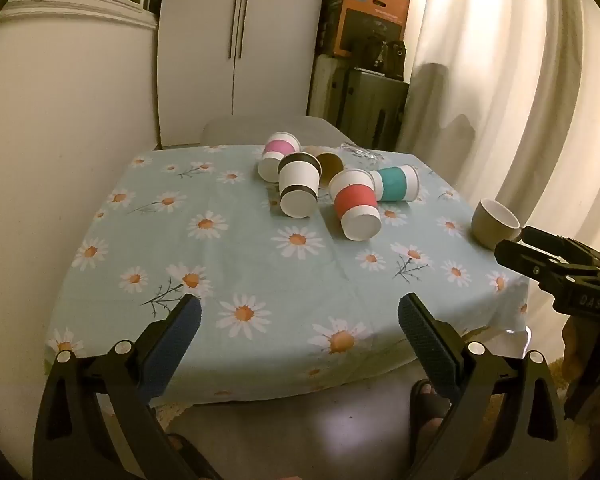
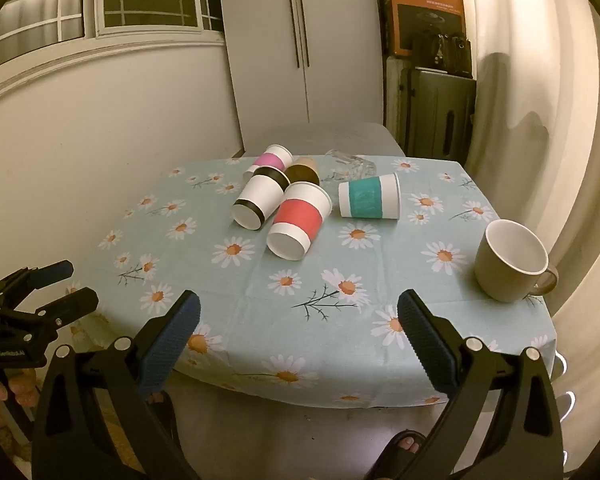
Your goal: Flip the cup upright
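Both jaws stood wide apart, holding nothing. Through the left wrist view, my left gripper (image 1: 299,312) hung short of the red-banded cup (image 1: 356,205), which lay on its side. Through the right wrist view, my right gripper (image 2: 299,310) faced that cup (image 2: 298,220); neighbouring cups touched it, so a careless grab risked rolling them.

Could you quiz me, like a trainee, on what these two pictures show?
1. True or false: the mug stands upright.
2. Which paper cup lies nearest the mug: A) pink cup, B) teal cup, C) red cup?
3. Fill in: both grippers, left gripper and right gripper, have their jaws ____.

Key: 1 true; 2 B; 3 open.
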Demonstrator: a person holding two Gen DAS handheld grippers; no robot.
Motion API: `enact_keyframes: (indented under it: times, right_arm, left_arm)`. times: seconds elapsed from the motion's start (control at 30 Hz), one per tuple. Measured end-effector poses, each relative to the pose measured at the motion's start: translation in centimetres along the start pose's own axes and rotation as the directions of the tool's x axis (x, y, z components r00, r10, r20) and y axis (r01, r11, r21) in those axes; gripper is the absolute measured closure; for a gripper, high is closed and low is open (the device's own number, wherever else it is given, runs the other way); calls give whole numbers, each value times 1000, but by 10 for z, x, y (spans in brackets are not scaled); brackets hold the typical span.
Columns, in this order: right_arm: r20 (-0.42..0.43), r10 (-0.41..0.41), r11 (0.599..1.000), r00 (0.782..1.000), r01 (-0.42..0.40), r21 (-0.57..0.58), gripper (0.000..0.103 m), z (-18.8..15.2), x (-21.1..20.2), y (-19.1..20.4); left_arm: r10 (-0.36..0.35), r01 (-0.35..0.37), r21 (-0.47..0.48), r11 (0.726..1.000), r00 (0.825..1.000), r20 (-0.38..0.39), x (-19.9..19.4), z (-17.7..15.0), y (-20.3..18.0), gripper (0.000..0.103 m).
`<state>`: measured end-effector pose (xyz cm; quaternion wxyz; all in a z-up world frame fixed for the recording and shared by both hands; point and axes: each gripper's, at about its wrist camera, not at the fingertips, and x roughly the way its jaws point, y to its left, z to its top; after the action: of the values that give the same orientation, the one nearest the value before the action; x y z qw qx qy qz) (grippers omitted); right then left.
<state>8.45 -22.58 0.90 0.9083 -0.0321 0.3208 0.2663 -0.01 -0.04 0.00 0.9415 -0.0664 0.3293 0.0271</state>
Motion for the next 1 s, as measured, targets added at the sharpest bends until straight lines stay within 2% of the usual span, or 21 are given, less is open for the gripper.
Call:
enact_keyframes:
  times: [1.0]
  right_arm:
    - [-20, 1, 1000, 1000, -1, -13, 5, -3, 4, 1]
  left_arm:
    - [0, 0, 3, 1000, 1000, -1, 0, 1, -1, 7]
